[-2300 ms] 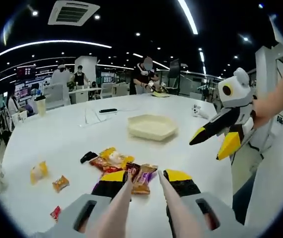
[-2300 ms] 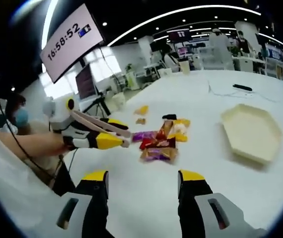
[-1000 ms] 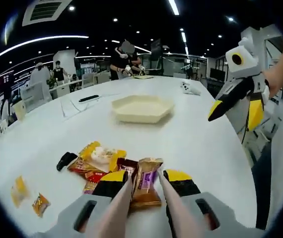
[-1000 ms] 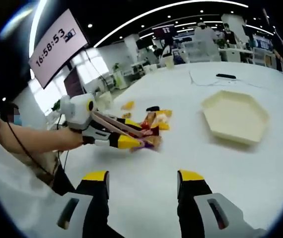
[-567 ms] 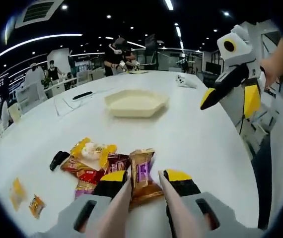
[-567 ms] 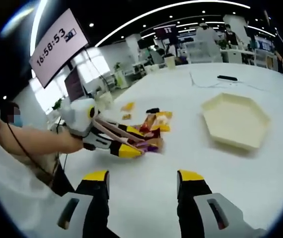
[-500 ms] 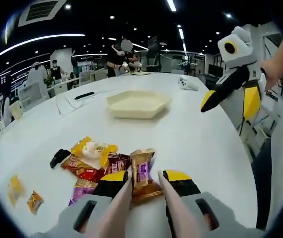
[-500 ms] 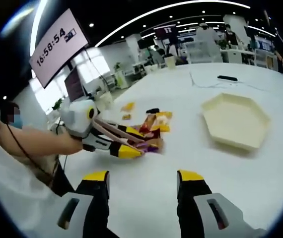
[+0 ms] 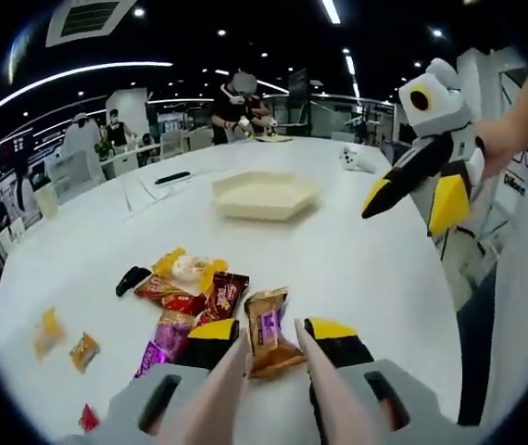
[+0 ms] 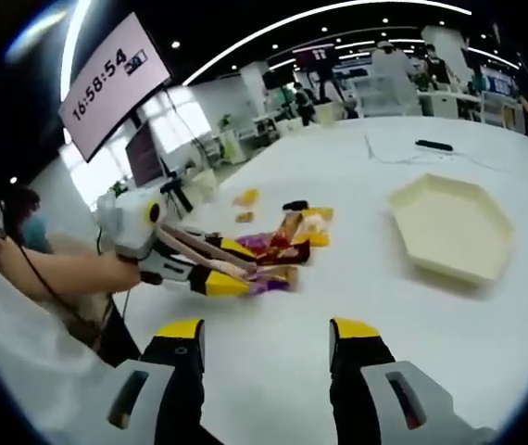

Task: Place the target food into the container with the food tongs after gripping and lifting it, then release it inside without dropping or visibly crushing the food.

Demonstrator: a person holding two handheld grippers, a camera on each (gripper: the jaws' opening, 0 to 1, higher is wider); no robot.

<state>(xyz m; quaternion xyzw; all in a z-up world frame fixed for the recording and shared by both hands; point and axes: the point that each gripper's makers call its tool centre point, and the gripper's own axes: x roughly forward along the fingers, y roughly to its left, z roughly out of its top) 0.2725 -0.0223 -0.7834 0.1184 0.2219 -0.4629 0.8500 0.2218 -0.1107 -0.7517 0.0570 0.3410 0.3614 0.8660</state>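
in the left gripper view, low centre, the left gripper [image 9: 269,345] carries pink food tongs [image 9: 222,394] whose tips are clamped on a brown snack packet [image 9: 270,334], just right of the snack pile [image 9: 190,292] on the white table [image 9: 357,278]. the hexagonal container [image 9: 266,195] sits well apart, upper centre. the right gripper [image 10: 269,338], bottom of its own view, stands apart, gripping nothing. the packet's lower end is hidden behind the tong tips.
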